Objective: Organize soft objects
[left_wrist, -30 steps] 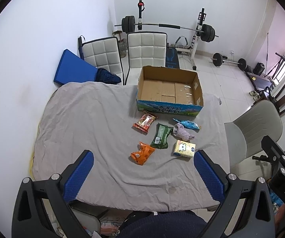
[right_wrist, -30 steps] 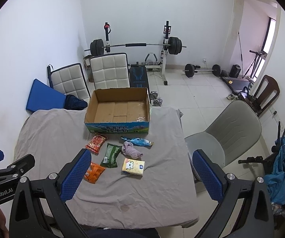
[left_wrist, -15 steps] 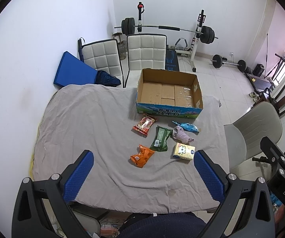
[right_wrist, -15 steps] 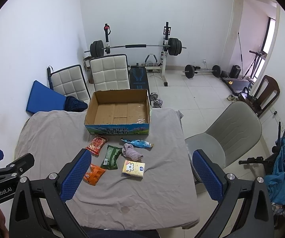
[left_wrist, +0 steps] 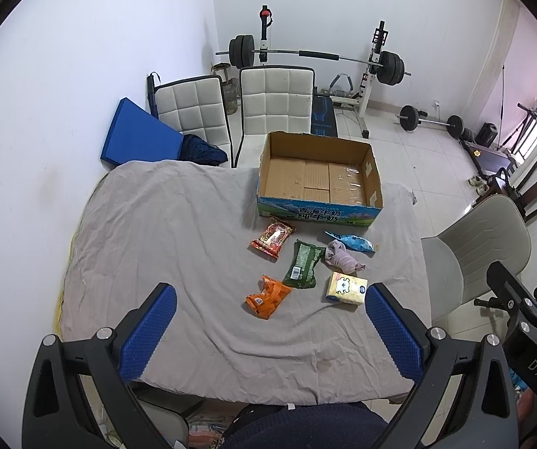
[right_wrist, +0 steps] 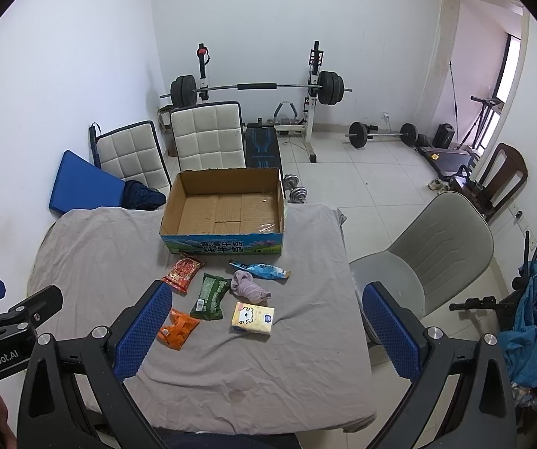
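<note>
Both claws have drawn back and up a little, so the grey-clothed tabletop point(left_wrist: 148, 232) shows more of its near edge than a second ago; nothing on it has shifted. Left claw point(left_wrist: 268, 331) hangs spread wide above the near edge, gripping nothing, and the right claw point(right_wrist: 266, 331) does the same further toward the right edge. Nearest the claws lie a crumpled orange snack packet point(left_wrist: 267, 296) and a pale yellow tissue pack point(left_wrist: 346, 287). Just beyond them are a dark green snack bag point(left_wrist: 303, 263) and a bunched lilac sock point(left_wrist: 342, 259), the sock touching a light blue wrapper point(left_wrist: 354, 241). A red snack packet point(left_wrist: 273, 236) lies just before the open brown cardboard box with a blue-green printed side point(left_wrist: 319, 214), which stands empty at the far edge. Two white padded chairs point(left_wrist: 275, 103) stand behind the tabletop.
</note>
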Action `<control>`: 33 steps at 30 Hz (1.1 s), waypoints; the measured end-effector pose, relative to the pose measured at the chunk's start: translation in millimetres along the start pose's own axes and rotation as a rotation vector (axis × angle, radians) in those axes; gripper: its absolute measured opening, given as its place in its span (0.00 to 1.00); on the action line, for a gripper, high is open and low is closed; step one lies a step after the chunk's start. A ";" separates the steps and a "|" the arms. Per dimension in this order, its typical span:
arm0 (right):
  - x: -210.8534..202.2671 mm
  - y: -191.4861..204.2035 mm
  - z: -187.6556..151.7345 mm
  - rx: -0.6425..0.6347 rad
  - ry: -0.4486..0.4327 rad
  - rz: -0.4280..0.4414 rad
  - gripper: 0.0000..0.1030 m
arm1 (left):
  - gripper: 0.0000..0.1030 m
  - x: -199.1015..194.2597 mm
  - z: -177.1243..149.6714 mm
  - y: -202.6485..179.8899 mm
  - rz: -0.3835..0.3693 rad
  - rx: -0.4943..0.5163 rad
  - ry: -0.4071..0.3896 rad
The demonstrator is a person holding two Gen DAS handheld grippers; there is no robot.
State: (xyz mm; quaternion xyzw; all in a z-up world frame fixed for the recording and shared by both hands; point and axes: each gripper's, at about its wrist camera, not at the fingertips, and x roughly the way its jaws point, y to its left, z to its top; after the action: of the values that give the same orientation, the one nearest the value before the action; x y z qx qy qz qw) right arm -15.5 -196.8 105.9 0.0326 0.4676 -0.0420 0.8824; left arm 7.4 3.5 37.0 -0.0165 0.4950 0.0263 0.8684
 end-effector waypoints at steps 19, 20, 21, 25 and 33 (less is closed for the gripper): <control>5.1 7.5 -0.1 0.010 -0.004 0.000 1.00 | 1.00 -1.2 6.5 -0.1 -0.014 0.008 -0.008; 5.8 7.8 -0.1 0.010 -0.004 -0.001 1.00 | 1.00 -0.9 7.6 -0.8 -0.014 0.009 -0.008; 6.4 7.9 0.0 0.010 -0.001 0.001 1.00 | 1.00 -0.2 8.2 -0.1 -0.016 0.008 -0.008; 13.2 5.0 1.4 0.023 0.019 0.015 1.00 | 1.00 2.2 8.4 -1.1 -0.014 0.008 -0.011; 93.0 -14.8 9.7 0.070 0.167 0.017 1.00 | 1.00 57.9 31.5 7.7 0.016 -0.003 0.035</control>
State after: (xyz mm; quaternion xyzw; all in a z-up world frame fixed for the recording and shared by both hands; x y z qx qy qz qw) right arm 42.9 -216.5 34.0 0.0706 0.5374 -0.0479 0.8390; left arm 63.3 14.6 3.2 -0.0141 0.5103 0.0336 0.8593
